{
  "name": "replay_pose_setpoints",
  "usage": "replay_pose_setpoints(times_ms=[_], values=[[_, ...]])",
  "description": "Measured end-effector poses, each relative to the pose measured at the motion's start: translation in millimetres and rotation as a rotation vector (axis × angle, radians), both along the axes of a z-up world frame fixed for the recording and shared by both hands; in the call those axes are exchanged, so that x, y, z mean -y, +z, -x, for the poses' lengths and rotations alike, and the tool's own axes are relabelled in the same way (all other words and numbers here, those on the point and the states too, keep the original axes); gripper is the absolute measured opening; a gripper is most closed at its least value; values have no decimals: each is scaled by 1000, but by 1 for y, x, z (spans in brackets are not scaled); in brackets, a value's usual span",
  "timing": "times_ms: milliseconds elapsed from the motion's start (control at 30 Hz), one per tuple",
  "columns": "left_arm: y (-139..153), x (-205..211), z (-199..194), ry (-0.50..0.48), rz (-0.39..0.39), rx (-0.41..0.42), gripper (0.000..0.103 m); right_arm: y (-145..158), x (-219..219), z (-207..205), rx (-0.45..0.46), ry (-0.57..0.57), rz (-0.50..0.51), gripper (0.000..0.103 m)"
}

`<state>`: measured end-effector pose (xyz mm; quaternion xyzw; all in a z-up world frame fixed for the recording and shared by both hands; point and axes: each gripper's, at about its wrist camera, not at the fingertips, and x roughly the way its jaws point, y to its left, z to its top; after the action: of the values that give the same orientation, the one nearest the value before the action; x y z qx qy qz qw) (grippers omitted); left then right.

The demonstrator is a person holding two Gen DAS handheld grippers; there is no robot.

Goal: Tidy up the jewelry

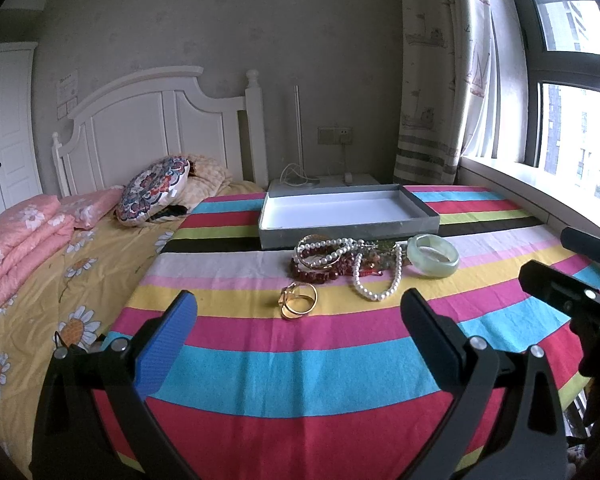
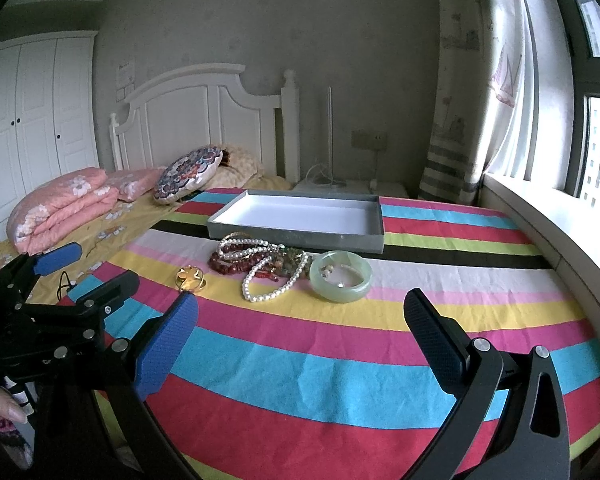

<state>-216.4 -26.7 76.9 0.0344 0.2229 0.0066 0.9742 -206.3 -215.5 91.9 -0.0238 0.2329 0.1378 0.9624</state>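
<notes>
Striped cloth [image 1: 300,360] is covering the bed, carrying a grey tray [image 1: 352,230]. Just before the tray, pearl necklace [image 1: 376,280], red beads [image 1: 320,272], jade bangle [image 1: 434,256] and gold rings [image 1: 298,300] are lying heaped. Left tongs [image 1: 300,316] and right tongs [image 2: 300,316] are hovering wide apart, gripping nothing.

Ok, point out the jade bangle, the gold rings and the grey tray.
jade bangle [image 2: 354,294]: right wrist view, near rim.
gold rings [image 1: 299,300]: left wrist view, middle of the bands.
grey tray [image 2: 300,237]: right wrist view, near outer wall.
</notes>
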Motion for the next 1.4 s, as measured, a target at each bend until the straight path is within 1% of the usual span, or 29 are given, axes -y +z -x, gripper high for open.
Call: replay_pose_setpoints(times_ms=[167, 233, 267, 333, 400, 467, 500, 600, 700, 767, 867, 933, 1000, 1100, 1200, 1267, 1300, 1367, 1400], values=[[-7, 2, -6, -9, 9, -17, 101, -6, 4, -7, -8, 15, 1, 99], [-10, -2, -15, -16, 18, -36, 101, -11, 5, -20, -28, 15, 32, 99], [-13, -4, -24, -12, 17, -57, 101, -14, 6, -28, -51, 14, 48, 99], [-18, -12, -42, -9, 26, -106, 101, -24, 9, -55, -136, 35, 57, 99], [-27, -21, -66, -20, 75, -198, 101, -38, 12, -89, -261, 53, 77, 99], [-33, -30, -82, -13, 122, -257, 101, -49, 12, -114, -326, 53, 113, 99], [-35, -34, -90, -13, 136, -275, 101, -53, 10, -122, -347, 63, 126, 99], [-39, -39, -106, 2, 113, -301, 101, -67, 4, -156, -406, 76, 180, 99], [-48, -44, -115, -10, 102, -347, 100, -74, 0, -176, -444, 101, 188, 99], [-54, -46, -118, -16, 104, -377, 100, -78, -4, -189, -458, 114, 203, 99], [-58, -52, -120, -26, 133, -395, 100, -79, -5, -203, -471, 130, 207, 97], [-59, -56, -122, -14, 148, -401, 100, -79, -3, -210, -475, 144, 188, 88], [-62, -58, -125, -12, 155, -414, 100, -79, -2, -216, -478, 155, 170, 84], [-67, -53, -132, -17, 151, -438, 97, -79, -5, -215, -456, 167, 178, 77], [-70, -46, -135, -24, 143, -448, 97, -80, -3, -212, -440, 161, 170, 77], [-72, -41, -139, -34, 126, -458, 90, -79, -4, -210, -437, 154, 162, 77], [-73, -38, -142, -40, 120, -462, 88, -79, -2, -210, -436, 151, 154, 77], [-74, -33, -146, -49, 108, -468, 80, -77, 0, -209, -433, 153, 135, 77], [-75, -30, -149, -48, 96, -468, 78, -76, 1, -209, -429, 153, 126, 77]])
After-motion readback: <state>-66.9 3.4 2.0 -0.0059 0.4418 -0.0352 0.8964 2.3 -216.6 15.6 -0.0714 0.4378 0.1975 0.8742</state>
